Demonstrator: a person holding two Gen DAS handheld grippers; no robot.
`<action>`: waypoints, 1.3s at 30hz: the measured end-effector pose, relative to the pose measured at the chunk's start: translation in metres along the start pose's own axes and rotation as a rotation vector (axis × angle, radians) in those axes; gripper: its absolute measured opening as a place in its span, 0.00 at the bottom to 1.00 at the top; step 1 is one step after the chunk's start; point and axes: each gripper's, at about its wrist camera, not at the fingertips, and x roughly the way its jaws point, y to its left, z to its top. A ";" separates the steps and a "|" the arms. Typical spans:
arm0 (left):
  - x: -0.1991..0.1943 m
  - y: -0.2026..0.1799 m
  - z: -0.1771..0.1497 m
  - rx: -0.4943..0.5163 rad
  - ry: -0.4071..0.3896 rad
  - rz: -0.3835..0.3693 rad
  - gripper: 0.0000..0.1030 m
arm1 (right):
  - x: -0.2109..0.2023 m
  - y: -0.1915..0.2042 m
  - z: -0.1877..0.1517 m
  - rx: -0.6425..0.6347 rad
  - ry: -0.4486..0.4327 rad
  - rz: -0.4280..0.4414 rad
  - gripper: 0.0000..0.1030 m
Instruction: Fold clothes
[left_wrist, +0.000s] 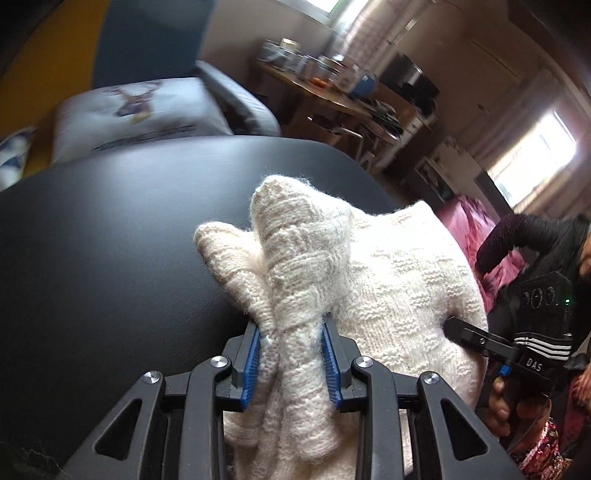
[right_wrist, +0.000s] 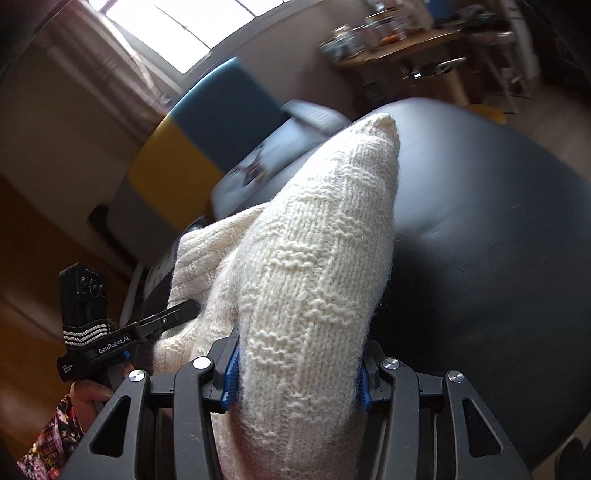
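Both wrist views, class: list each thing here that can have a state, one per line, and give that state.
Cream knitted sweater: bunched, gripped at two places, partly lying on the table.
Left claw: shut on a fold of the sweater.
Right claw: shut on a thick fold of the sweater.
Black round table: bears the sweater.
Deer-print white cushion: lying beyond the table, blurred.
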 end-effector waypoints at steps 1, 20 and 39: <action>0.008 -0.007 0.005 0.004 0.004 0.001 0.28 | -0.002 -0.008 0.004 0.011 -0.010 -0.008 0.47; 0.068 -0.007 0.021 -0.116 0.033 -0.016 0.36 | -0.006 -0.093 0.055 0.075 -0.016 -0.087 0.63; 0.034 -0.112 -0.051 0.279 -0.071 0.283 0.31 | -0.013 -0.002 0.011 -0.337 -0.010 -0.534 0.65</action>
